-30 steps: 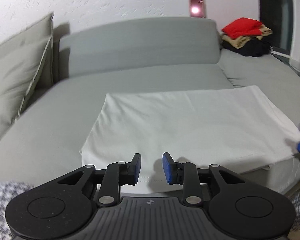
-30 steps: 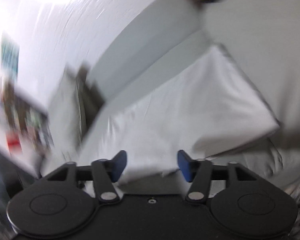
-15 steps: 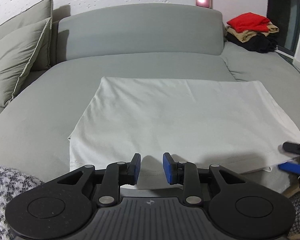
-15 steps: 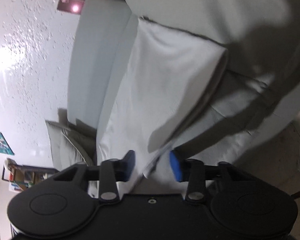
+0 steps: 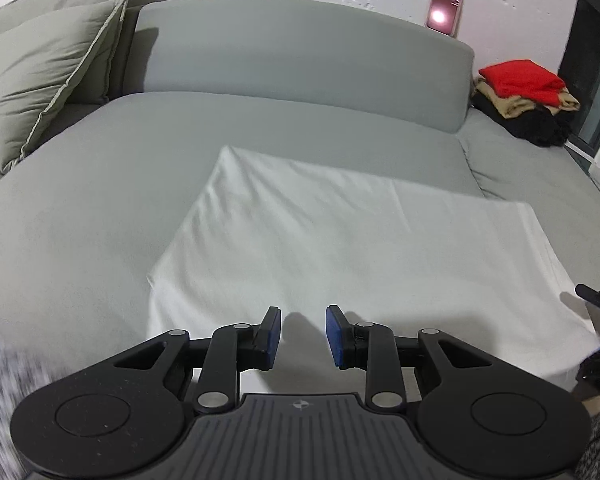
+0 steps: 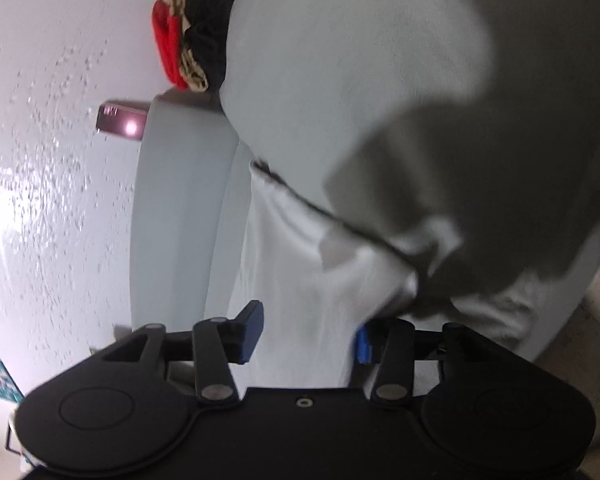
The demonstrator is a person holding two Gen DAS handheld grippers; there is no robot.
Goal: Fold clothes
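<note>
**White cloth flat on the sofa, both grippers at its near edge**

The white garment (image 5: 352,248) lies spread in a folded rectangle on the grey sofa (image 5: 80,200), smooth but for a few soft creases. The left gripper (image 5: 302,334) hovers over the near hem, jaws parted, nothing between the blue pads (image 5: 273,330). Over on the right corner, the right gripper (image 6: 306,330) is rolled sideways, jaws spread wide, with the cloth's corner running between them. The picture is blurred there, so contact with the pads looks likely but cannot be confirmed. In the left wrist view its black tips (image 5: 598,300) peek in at the cloth's right edge. At the back, a stack of folded clothes (image 5: 526,100), red on top, sits on the far right of the sofa, two cushions (image 5: 40,76) on the left, a phone (image 5: 446,8) against the wall.
</note>
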